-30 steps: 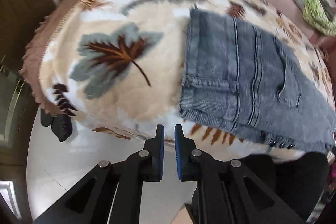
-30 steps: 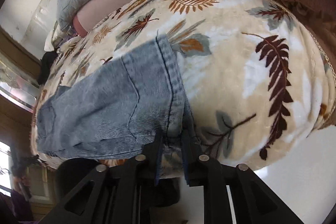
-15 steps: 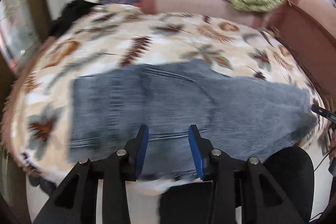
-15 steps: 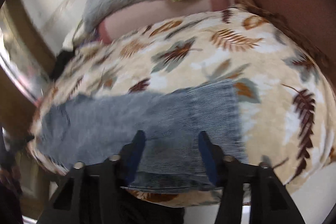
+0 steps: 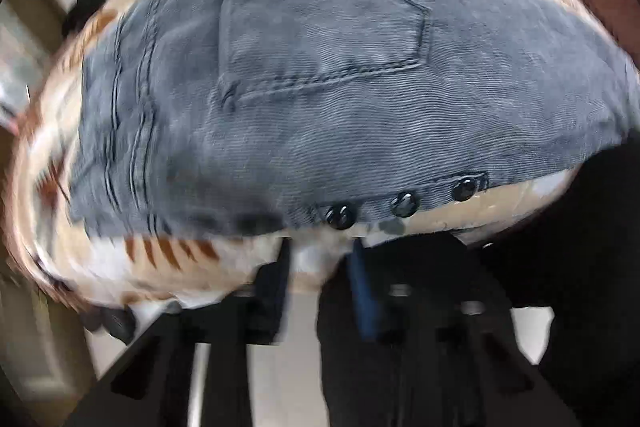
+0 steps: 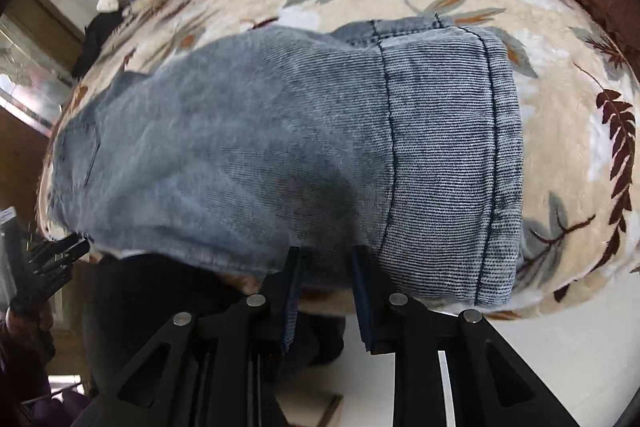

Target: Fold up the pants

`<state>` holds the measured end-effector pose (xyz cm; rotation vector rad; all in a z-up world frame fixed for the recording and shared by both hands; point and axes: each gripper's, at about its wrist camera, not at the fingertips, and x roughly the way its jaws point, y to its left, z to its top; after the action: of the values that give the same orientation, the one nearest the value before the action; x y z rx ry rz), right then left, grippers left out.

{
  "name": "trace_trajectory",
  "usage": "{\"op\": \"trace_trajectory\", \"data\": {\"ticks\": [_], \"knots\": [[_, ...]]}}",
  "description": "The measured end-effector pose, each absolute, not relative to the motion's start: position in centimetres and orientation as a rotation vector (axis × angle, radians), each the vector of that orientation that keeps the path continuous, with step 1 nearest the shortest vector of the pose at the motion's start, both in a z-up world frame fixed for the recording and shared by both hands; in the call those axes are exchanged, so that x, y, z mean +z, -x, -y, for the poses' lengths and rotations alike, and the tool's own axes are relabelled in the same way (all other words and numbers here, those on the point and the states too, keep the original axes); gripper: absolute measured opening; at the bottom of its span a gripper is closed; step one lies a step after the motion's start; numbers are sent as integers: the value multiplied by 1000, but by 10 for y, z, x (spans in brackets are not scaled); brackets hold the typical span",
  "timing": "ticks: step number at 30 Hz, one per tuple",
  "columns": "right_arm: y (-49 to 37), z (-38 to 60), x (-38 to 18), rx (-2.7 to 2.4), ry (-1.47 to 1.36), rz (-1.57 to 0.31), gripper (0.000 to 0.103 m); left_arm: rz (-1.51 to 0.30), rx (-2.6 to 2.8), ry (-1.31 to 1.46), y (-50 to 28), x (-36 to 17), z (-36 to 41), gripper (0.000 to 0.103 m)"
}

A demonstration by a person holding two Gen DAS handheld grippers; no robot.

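While the denim pants [image 6: 280,147] lie flat on the leaf-print blanket [image 6: 560,107], the left gripper [image 5: 320,259] and right gripper [image 6: 324,267], jaws just narrowing, hover ungrasping at the pants' near edge.

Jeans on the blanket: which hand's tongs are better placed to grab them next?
Right, probably: the right tongs, just closing, straddle the near edge of the jeans. The left tongs, also just closing, frame only blanket, short of the buttons.
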<state>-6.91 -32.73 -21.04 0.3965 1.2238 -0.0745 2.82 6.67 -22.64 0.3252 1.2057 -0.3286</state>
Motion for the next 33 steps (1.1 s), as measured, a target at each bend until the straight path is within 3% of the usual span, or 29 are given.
{"op": "trace_trajectory", "data": {"ticks": [2,6,7,8,9,10,11,15,16,18,19,22,27,33], "knots": [[66,331,-198,-49,-392,-1215,27,-1140,-337,-313,-24,-206,-69,22],[67,354,-147,-66,-390,-1017,28,-988,-411,-281,-17,-157,-58,23],[67,363,-136,-91,-389,-966,31,-967,-426,-273,-17,-149,-53,29],[63,374,-127,-128,-389,-920,40,-945,-443,-258,-19,-141,-45,36],[60,381,-123,-154,-393,-903,47,-929,-462,-230,-21,-135,-36,56],[54,390,-122,-187,-401,-890,61,-925,-477,-208,-22,-132,-27,68],[46,401,-123,-218,-409,-885,66,-930,-495,-179,-27,-132,-14,68],[14,424,-150,-246,-424,-964,66,-986,-568,-153,-35,-149,23,68],[7,427,-161,-249,-435,-989,65,-1002,-571,-158,-39,-158,31,68],[-2,430,-179,-235,-448,-1059,35,-1075,-571,-147,-47,-181,43,68],[-5,427,-187,-241,-428,-1097,15,-1108,-572,-132,-51,-189,45,68],[1,417,-183,-290,-327,-1066,12,-1196,-571,-123,-51,-213,42,65],[12,426,-160,-363,-309,-907,12,-1146,-583,-257,-28,-218,47,63],[-6,435,-187,-392,-390,-1025,14,-1151,-600,-259,-22,-219,44,63]]}}
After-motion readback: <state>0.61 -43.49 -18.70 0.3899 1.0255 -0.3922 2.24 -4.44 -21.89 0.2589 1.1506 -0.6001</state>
